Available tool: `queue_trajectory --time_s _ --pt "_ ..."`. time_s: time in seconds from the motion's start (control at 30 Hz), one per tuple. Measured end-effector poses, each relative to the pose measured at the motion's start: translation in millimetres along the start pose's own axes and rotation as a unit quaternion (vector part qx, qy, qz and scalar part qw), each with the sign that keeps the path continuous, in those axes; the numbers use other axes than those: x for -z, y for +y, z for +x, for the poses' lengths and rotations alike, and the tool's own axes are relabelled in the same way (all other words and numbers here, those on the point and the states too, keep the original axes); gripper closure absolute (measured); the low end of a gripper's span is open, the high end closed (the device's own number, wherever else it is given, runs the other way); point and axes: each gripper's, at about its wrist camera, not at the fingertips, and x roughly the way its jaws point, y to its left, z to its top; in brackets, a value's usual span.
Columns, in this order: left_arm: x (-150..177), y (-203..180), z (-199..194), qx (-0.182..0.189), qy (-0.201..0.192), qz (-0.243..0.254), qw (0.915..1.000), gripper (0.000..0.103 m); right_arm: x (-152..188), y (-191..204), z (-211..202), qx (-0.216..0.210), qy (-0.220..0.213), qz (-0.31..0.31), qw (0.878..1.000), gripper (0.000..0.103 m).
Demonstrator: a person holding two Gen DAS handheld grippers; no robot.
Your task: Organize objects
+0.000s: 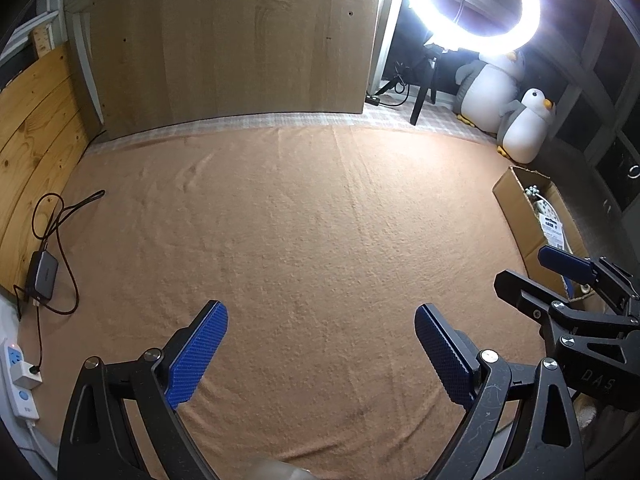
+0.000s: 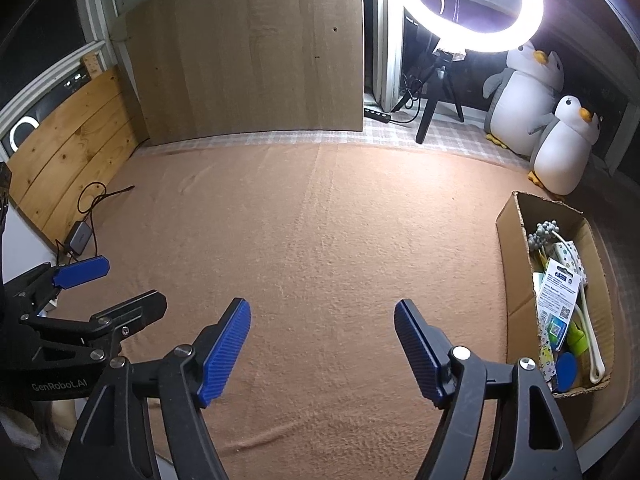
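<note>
Both tongs released and empty; open brown cardboard box of small items at right edge, nearer right tongs, long axis running up-frame.

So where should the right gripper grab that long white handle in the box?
Judging by its pose, take the white handle at mid-length, coming from above. It lies on top of the packets along the far wall of the box, so its upper side is clear. The right gripper is open and empty.
</note>
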Motion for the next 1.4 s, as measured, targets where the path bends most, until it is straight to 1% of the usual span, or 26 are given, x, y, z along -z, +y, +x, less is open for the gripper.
queue_trajectory --time_s 1.4 --pt "-10 10 35 -0.011 0.027 -0.006 0.9996 0.006 -6 -13 34 -0.009 0.028 0.007 1.000 0.031"
